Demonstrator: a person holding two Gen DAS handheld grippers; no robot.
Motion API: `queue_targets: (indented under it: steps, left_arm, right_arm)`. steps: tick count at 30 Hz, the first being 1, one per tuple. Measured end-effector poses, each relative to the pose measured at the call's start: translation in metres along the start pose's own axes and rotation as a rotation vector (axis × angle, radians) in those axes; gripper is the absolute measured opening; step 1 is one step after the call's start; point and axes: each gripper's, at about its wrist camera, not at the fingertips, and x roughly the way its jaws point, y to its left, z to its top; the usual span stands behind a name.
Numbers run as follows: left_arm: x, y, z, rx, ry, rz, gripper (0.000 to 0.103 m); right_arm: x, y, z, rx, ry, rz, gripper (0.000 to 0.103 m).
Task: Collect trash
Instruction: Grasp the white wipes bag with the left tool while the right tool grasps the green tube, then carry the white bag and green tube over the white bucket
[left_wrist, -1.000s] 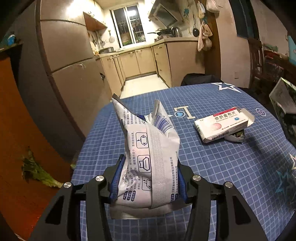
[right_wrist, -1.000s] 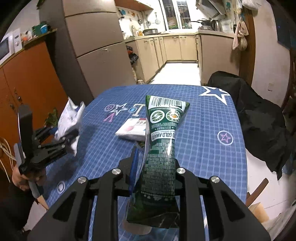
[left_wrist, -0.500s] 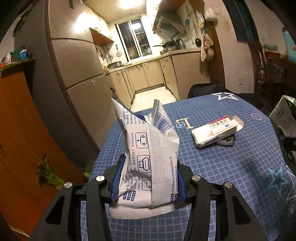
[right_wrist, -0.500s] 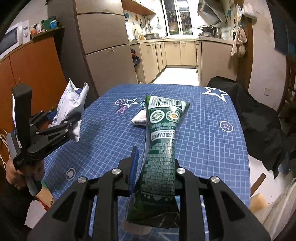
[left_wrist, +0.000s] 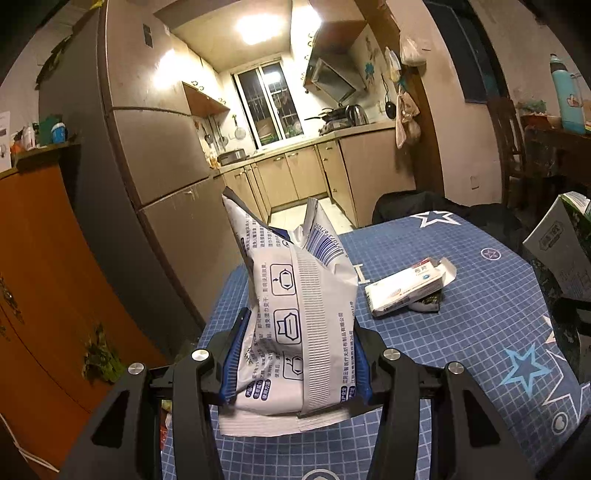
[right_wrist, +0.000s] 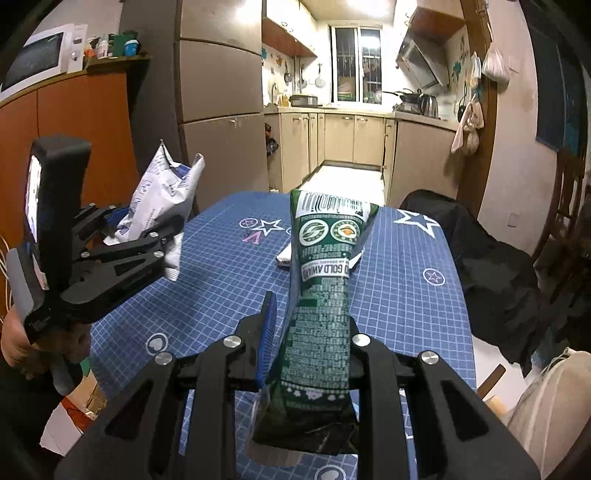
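Note:
My left gripper (left_wrist: 295, 354) is shut on a crumpled white wrapper (left_wrist: 295, 306) with blue print, held upright above the blue grid table (left_wrist: 480, 332). It also shows in the right wrist view (right_wrist: 140, 236), with the white wrapper (right_wrist: 162, 199). My right gripper (right_wrist: 310, 339) is shut on a green packet (right_wrist: 321, 295), held above the table (right_wrist: 406, 295). A white medicine box (left_wrist: 406, 288) with an open flap lies on the table over a small dark scrap (left_wrist: 426, 304). In the right wrist view the box (right_wrist: 284, 256) is mostly hidden behind the green packet.
A grey fridge (left_wrist: 159, 177) and orange cabinet (left_wrist: 48, 277) stand left of the table. A dark bag (right_wrist: 480, 258) lies on the floor at the right. A cardboard box (right_wrist: 86, 395) sits below the table's left edge. The kitchen lies beyond.
Both grippers have risen and tilted up with their wrappers still held. The table looks lower and farther. The left gripper has drawn closer in the right wrist view.

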Motion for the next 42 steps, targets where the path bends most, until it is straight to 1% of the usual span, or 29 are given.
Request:
queue_targets:
  steps: [8,14,20,29,38,42]
  left_arm:
    - [-0.016,-0.008,0.007,0.008,-0.032,-0.014,0.05]
    - [-0.03,-0.025,0.018,0.03,-0.071,-0.044,0.05]
    - [-0.043,-0.053,0.03,0.061,-0.109,-0.094,0.05]
    - [-0.07,-0.111,0.053,0.125,-0.183,-0.196,0.05]
    - [-0.099,-0.188,0.072,0.197,-0.246,-0.322,0.05]
    - [-0.117,-0.23,0.077,0.248,-0.282,-0.391,0.05]
  right_arm:
    - [-0.028,-0.005,0.003,-0.013,-0.061,-0.037,0.021]
    - [-0.054,-0.02,0.003,-0.001,-0.105,-0.09,0.021]
    - [-0.094,-0.044,-0.001,0.02,-0.162,-0.182,0.021]
    - [-0.146,-0.088,-0.018,0.069,-0.213,-0.323,0.021]
    - [-0.188,-0.138,-0.044,0.127,-0.218,-0.457,0.021]
    - [-0.209,-0.157,-0.06,0.155,-0.222,-0.52,0.021]
